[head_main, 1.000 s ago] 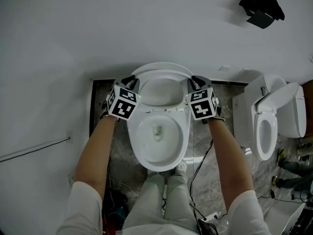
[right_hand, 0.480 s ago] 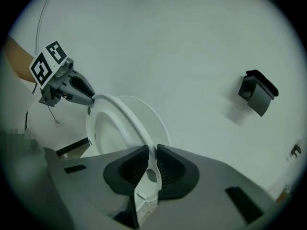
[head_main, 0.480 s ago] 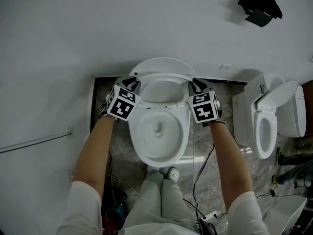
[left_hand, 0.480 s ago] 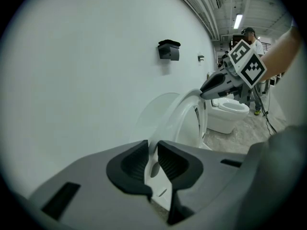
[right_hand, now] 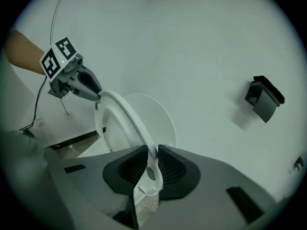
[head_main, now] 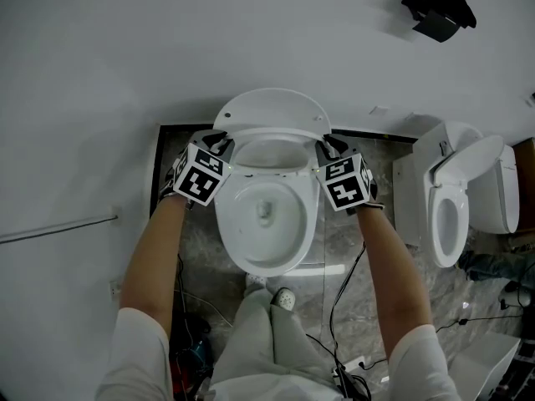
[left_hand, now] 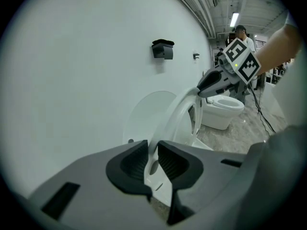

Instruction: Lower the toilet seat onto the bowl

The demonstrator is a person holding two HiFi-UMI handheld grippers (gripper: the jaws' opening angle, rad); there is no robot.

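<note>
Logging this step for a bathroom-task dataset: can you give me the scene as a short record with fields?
Toilet seat: partly lowered, tilted, not yet on the bowl
Lid: up against the wall
Left gripper: jaws closed on the seat's left rim
Right gripper: jaws on the seat's right rim, just eased slightly wider
Nearby: second toilet to the right, black fixture on the wall

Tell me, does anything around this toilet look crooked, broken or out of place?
Nothing looks broken or spilled. The one odd sight is the toilet seat: it hangs tilted, clear of the raised lid and not yet on the bowl, because the left gripper and right gripper clamp its two sides. Loose cables trail across the floor.
</note>
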